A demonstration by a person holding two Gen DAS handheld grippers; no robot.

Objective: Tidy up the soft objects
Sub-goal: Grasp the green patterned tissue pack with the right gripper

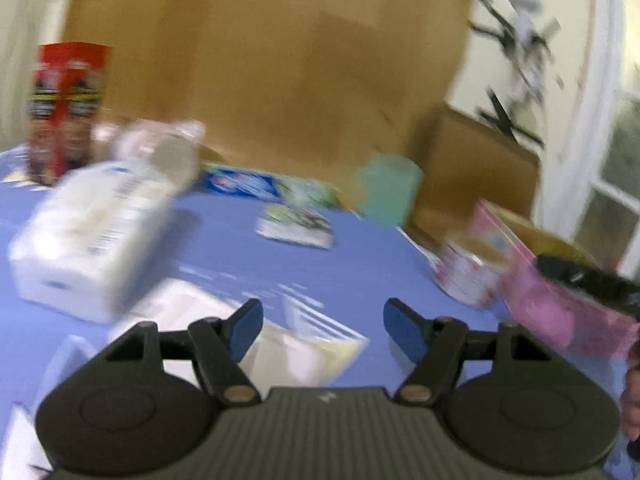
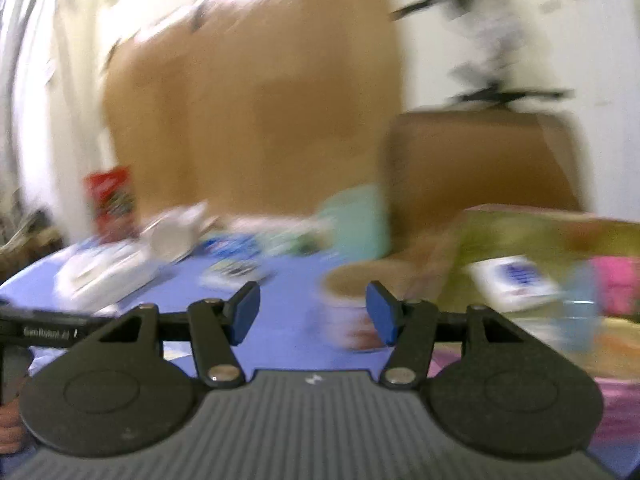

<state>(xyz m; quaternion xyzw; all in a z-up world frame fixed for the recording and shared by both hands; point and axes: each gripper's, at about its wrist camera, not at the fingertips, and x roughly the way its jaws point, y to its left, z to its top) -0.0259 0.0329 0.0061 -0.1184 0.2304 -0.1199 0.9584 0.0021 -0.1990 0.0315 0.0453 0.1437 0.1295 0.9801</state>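
Two grippers hang empty over a blue table (image 1: 224,248), so this reads as the gap between one pick and the next.

In the left wrist view the left gripper (image 1: 323,322) stands with jaws apart, nothing between the pads. Just beyond it on the table lies a flat white packet (image 1: 304,352); further left of the packet sits a bulky white wrapped pack (image 1: 88,236). To the right of the packet a pink box (image 1: 560,300) stands open, its contents too blurred to name.

In the right wrist view the right gripper (image 2: 313,312) is also spread and empty, aimed at a round tub (image 2: 352,280) whose inside looks bare. Next, I judge, a soft pack must be centred between pads before closing.
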